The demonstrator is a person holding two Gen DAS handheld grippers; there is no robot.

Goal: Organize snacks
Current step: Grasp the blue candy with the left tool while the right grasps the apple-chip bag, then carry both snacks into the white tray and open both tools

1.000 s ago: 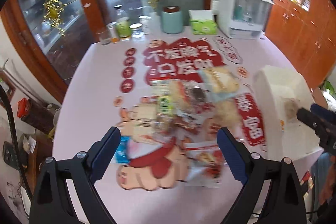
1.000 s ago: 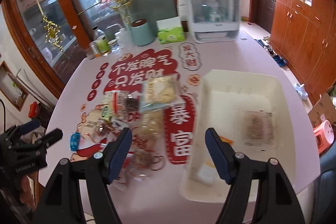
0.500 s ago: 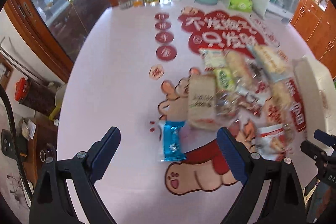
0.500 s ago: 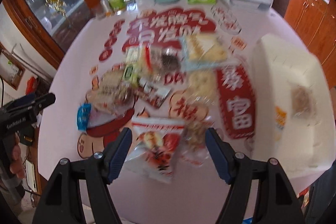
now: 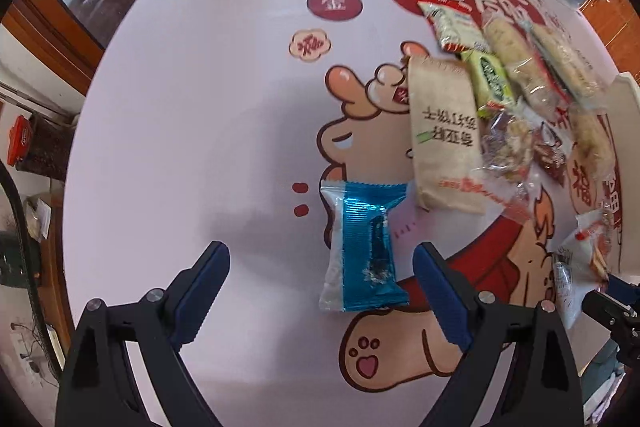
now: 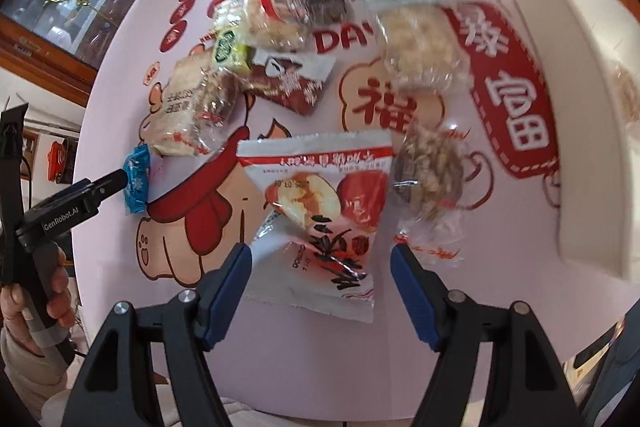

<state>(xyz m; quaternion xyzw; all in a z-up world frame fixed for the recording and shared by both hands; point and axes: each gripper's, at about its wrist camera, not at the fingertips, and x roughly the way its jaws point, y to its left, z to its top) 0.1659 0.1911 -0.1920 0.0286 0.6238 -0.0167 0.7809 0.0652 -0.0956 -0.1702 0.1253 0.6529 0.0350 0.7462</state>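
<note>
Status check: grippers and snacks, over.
Left hand-held gripper open over blue packet. Right hand-held gripper open over red-and-white packet. Nothing held. White bin unobstructed.

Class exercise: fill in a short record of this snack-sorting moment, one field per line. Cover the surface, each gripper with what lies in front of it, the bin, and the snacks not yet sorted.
Surface: table under a printed cartoon cloth
Left gripper: open, above the blue foil packet, not touching it
Right gripper: open, over the red and white snack bag
Bin: white bin at the right, at least one wrapped snack inside
Unsorted: loose pile of packets mid-table
</note>
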